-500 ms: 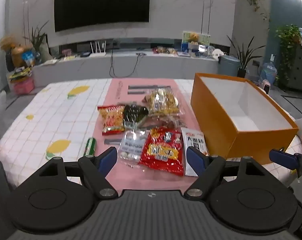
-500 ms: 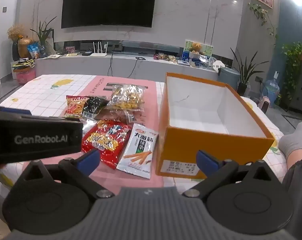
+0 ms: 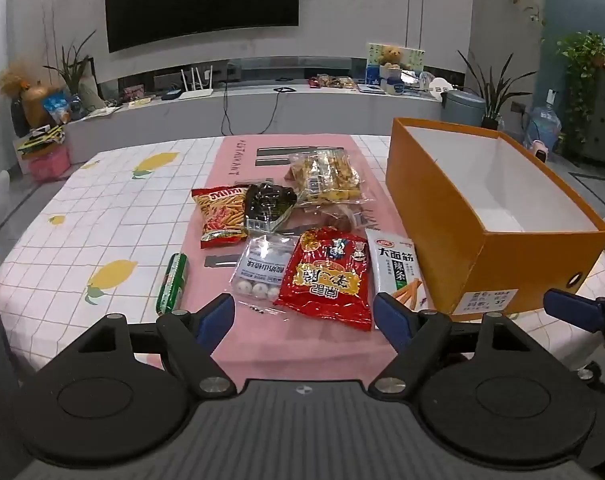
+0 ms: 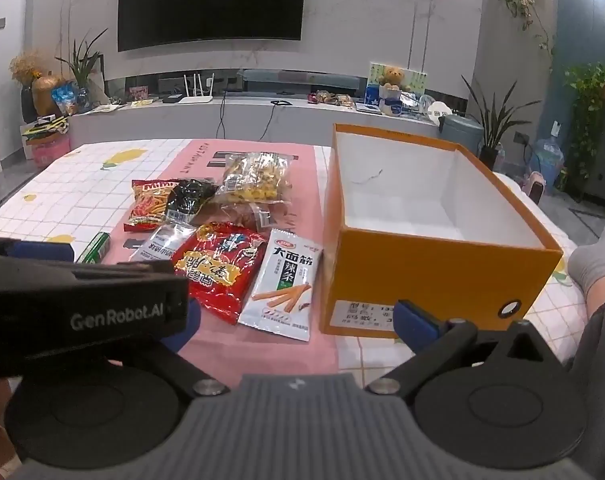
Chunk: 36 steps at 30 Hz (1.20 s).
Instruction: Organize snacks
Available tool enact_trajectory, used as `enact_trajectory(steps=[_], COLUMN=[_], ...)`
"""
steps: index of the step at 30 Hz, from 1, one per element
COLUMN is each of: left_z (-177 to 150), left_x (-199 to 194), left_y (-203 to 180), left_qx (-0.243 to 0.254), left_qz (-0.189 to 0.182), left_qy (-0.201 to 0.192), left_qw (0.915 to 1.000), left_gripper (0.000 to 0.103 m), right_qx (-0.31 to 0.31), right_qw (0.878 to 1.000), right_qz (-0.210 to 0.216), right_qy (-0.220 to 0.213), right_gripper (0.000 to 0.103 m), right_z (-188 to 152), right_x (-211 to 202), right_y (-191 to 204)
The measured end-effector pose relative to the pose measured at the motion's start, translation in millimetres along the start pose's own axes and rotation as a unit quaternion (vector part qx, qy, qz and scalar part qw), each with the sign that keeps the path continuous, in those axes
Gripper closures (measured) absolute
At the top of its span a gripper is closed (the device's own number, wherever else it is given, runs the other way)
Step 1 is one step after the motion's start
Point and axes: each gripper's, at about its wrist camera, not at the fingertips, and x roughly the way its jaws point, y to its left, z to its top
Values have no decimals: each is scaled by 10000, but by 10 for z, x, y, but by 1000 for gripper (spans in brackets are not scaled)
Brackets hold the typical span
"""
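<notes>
the left gripper (image 3: 304, 314) hangs above the near table edge, jaws wide apart with nothing gripped. the right gripper (image 4: 302, 320) is likewise wide open and empty. the snack packets (image 3: 298, 236) lie clustered on the pink mat (image 3: 238, 160) at 12 o'clock of the left gripper. the orange box (image 3: 478, 216) stands at 2 o'clock, just beside the packets, open-topped.
</notes>
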Motion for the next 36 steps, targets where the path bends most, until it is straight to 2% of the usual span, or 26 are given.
enact_trajectory(steps=[16,36], left_z=[-25,-74], left_x=[85,153], left_y=[46,77], left_qx=[-205,-223], left_qz=[-116,-20], left_qy=[254,364], left_qw=[9994,9991], left_gripper=[10,10], right_qx=[143,153], right_qw=[9996,9989], right_qz=[6,-105], right_qy=[244,440], right_gripper=[3,3], right_z=[-11,-53], right_x=[72,144], right_y=[-62,-74])
